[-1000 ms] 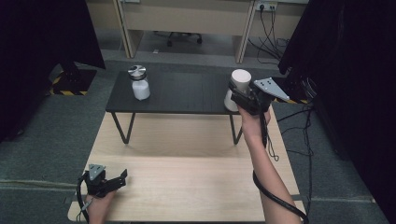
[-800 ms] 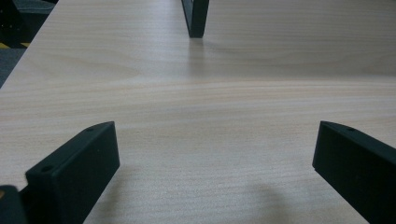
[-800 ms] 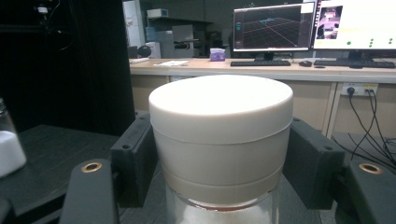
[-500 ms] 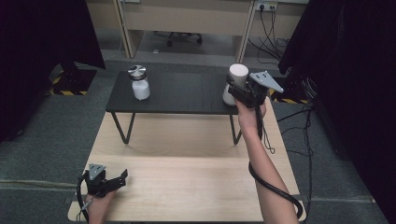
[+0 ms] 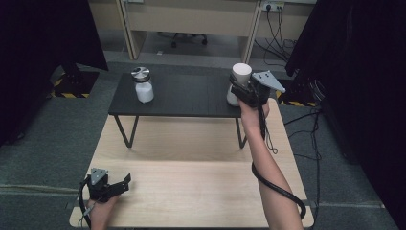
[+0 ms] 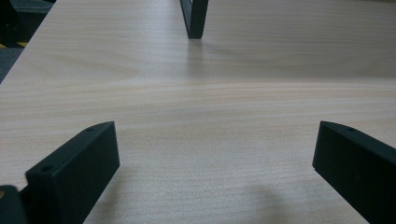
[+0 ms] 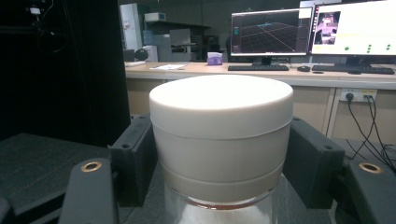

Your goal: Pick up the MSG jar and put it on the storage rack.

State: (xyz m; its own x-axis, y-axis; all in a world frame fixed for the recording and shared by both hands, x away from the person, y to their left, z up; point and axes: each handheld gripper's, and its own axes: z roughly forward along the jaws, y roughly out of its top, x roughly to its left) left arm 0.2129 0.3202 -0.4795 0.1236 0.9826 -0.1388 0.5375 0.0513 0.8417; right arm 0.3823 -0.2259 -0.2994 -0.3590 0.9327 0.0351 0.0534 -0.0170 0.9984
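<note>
Right gripper (image 5: pixel 238 92) is clamped on the white cylindrical lid of a clear glass jar (image 7: pixel 219 140), jar axis upright, at the right end of the small black desk (image 5: pixel 186 96). Left gripper (image 5: pixel 117 184) rests with jaws apart on the pale wooden desk (image 5: pixel 191 182), well apart from the jar. A second white-filled jar with metal lid (image 5: pixel 142 85) stands at the far left.

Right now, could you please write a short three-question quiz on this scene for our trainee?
1. True or false: the right hand-held gripper is shut on the white-lidded jar.
2. What does the left hand-held gripper rest over: A the black table, B the light wooden table, C the floor?
3. What colour is the lid of the other jar on the black table?

Key: 1 true; 2 B, the light wooden table, jaws open with nothing between them; 3 silver.
</note>
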